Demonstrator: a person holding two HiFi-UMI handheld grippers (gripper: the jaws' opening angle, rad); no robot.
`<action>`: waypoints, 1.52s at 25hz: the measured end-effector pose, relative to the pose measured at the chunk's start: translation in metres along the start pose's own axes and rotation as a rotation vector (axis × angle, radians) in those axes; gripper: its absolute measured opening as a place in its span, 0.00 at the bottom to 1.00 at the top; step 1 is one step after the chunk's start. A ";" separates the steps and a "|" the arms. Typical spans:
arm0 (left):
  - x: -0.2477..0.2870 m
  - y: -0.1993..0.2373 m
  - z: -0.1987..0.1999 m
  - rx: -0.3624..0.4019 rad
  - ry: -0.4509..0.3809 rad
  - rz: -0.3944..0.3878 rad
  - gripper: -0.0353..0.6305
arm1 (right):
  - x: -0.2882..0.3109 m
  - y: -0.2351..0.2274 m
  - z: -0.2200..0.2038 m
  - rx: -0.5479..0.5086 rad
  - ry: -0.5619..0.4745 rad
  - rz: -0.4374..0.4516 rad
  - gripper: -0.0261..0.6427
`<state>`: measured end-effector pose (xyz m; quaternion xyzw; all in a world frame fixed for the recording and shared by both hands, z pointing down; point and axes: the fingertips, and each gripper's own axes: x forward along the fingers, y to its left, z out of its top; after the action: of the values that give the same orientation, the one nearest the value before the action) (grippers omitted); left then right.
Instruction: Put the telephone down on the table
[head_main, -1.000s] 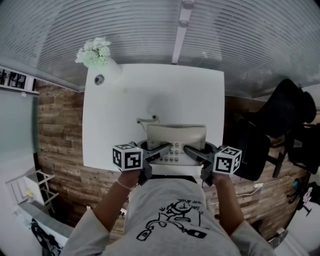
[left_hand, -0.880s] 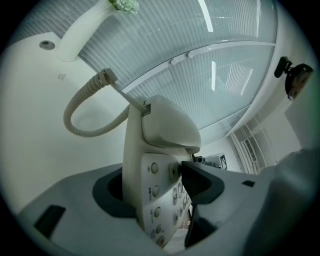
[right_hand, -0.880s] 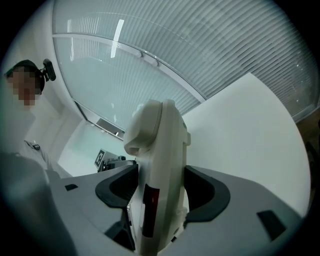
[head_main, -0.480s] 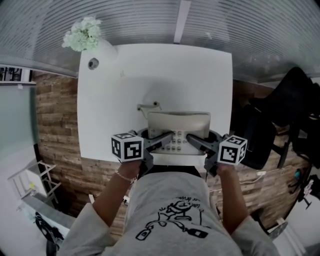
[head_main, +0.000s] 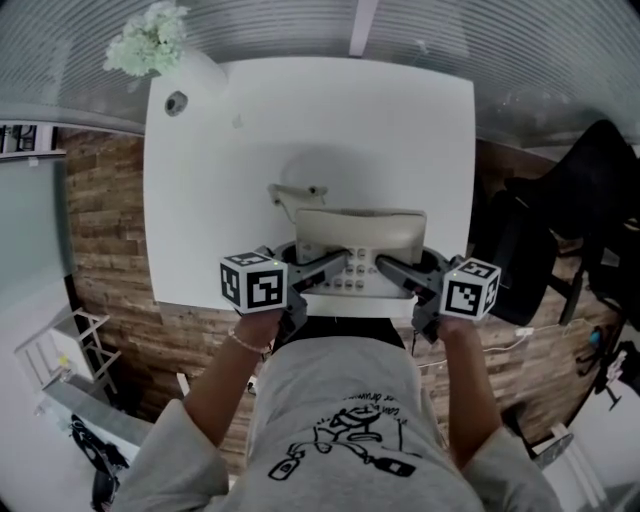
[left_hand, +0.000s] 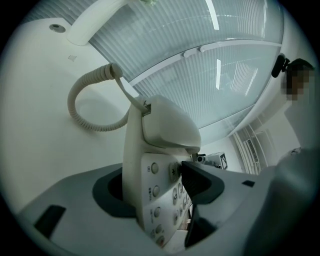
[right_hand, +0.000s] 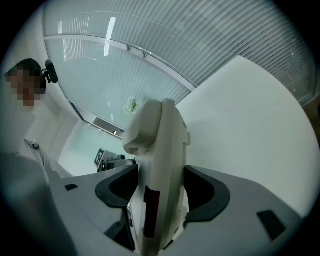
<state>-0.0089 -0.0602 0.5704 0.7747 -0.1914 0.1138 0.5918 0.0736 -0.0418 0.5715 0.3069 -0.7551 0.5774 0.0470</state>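
A cream desk telephone (head_main: 360, 240) with its handset on top sits over the near edge of the white table (head_main: 300, 120). My left gripper (head_main: 338, 264) is shut on its left side and my right gripper (head_main: 388, 266) on its right side. In the left gripper view the keypad face of the telephone (left_hand: 152, 165) is clamped by the left gripper (left_hand: 157, 187), and the coiled cord (left_hand: 82, 112) loops away over the table. In the right gripper view the right gripper (right_hand: 160, 192) pinches the telephone (right_hand: 162, 150) edge-on. I cannot tell whether the telephone touches the table.
White flowers in a vase (head_main: 150, 45) and a small round object (head_main: 176, 102) stand at the table's far left corner. A black chair (head_main: 560, 220) is to the right of the table. The floor beside the table is wood planks (head_main: 100, 230).
Both grippers have sunk a little with the telephone still between them. The table now fills more of the head view.
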 end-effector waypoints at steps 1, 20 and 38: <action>0.000 0.002 -0.002 -0.003 0.001 0.001 0.46 | 0.000 -0.002 -0.002 0.003 0.003 -0.001 0.48; 0.015 0.033 -0.031 -0.022 0.017 0.037 0.48 | 0.010 -0.033 -0.033 0.052 0.045 -0.019 0.48; 0.022 0.056 -0.044 -0.030 0.013 0.064 0.49 | 0.021 -0.056 -0.049 0.072 0.089 -0.052 0.48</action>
<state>-0.0108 -0.0344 0.6403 0.7583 -0.2142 0.1348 0.6007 0.0716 -0.0141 0.6444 0.3019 -0.7229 0.6157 0.0843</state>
